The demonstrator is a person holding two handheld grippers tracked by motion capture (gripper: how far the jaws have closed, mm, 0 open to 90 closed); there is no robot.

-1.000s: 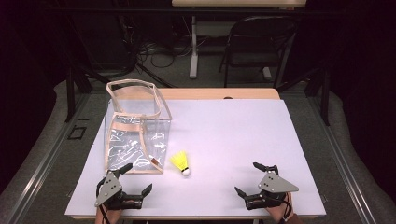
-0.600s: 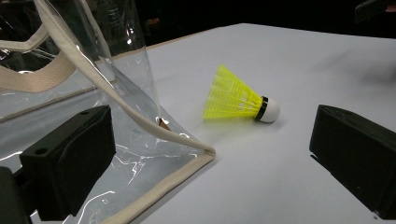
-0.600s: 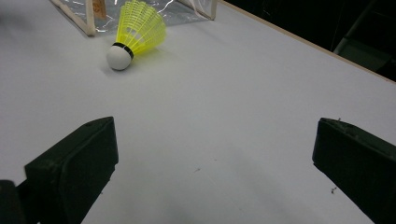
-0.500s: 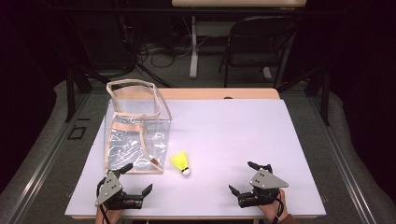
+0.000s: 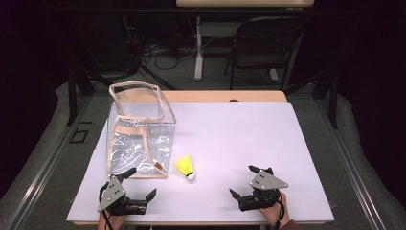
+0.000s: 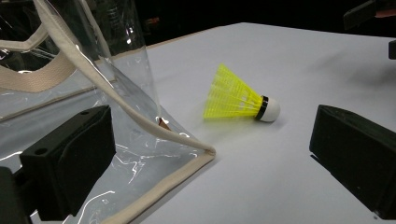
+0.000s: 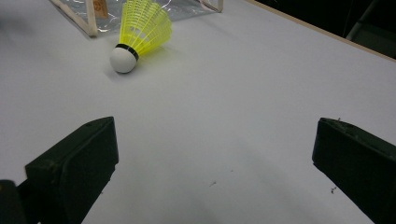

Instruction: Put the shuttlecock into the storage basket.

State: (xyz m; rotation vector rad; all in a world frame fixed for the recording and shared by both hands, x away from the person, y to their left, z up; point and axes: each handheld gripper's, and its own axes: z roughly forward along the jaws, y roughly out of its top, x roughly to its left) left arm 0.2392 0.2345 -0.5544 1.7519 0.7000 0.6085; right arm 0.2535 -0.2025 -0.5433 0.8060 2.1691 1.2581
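Item: yellow shuttlecock (image 5: 185,167), lying on its side on the white bench (image 5: 239,139), just beside the clear bag (image 5: 139,139). You held your right hand-held gripper (image 5: 246,183) and left hand-held gripper (image 5: 140,182) empty, jaws spread, apparently ready to reach.

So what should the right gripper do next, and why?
Probably ease the right gripper forward to the yellow shuttlecock: its jaws are open and empty, and the shuttlecock lies on its side beside the clear bag, apart from both grippers.
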